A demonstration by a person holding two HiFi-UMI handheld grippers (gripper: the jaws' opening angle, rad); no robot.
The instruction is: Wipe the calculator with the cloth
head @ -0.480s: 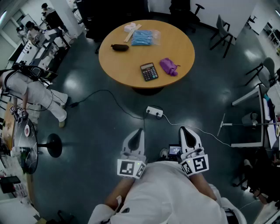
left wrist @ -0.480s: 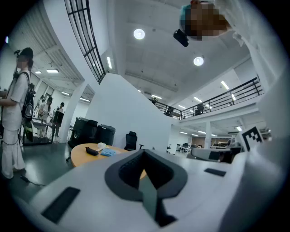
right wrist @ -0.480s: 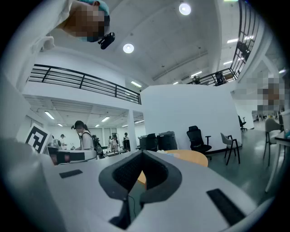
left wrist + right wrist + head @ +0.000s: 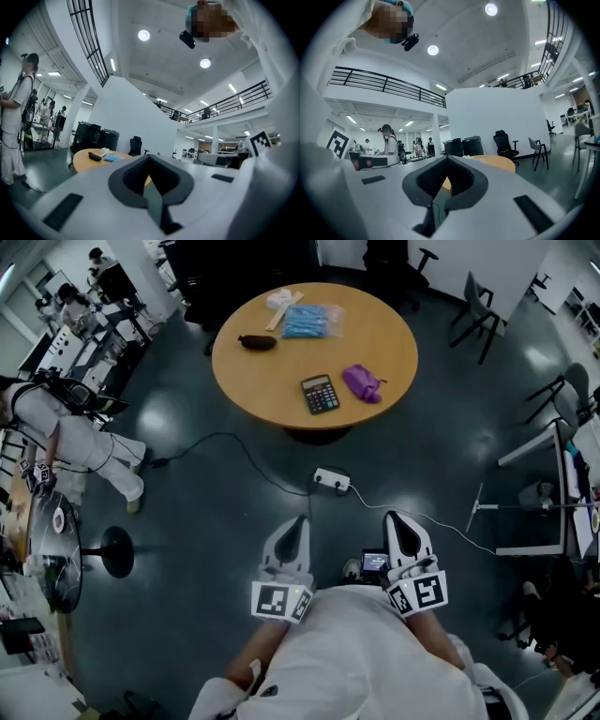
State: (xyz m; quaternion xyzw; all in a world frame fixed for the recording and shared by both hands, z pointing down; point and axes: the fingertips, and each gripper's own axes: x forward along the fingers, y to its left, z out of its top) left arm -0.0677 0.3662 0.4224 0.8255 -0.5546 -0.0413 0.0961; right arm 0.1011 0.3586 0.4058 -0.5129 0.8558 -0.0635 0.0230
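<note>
Both tools are held level and low in front of the person, well short of the round wooden table. The left gripper has its jaws pressed together with nothing between them, and the right gripper is the same, closed and empty. The calculator lies flat near the table's closer edge. The purple cloth sits crumpled just beside it on the right, and I can't tell whether the two touch. Nothing has been picked up, so the wiping is not yet begun.

The floor worries me first. A white power strip sits between the person and the table, with a dark cable trailing off to the left and a pale one running right. With the head tipped down at the grippers, a foot could catch either on the walk in.

At the table, the risk is arriving with the jaws closed. A shut tip would only shove the cloth along the smooth wood rather than take it, perhaps toward the rim. The cloth is bunched, so a pinch may catch one fold and leave the rest dragging.

The calculator looks light and lies close to the edge. I'd guess a firm wipe slides it or knocks it off unless the other gripper steadies it, and pressure would push down keys.
</note>
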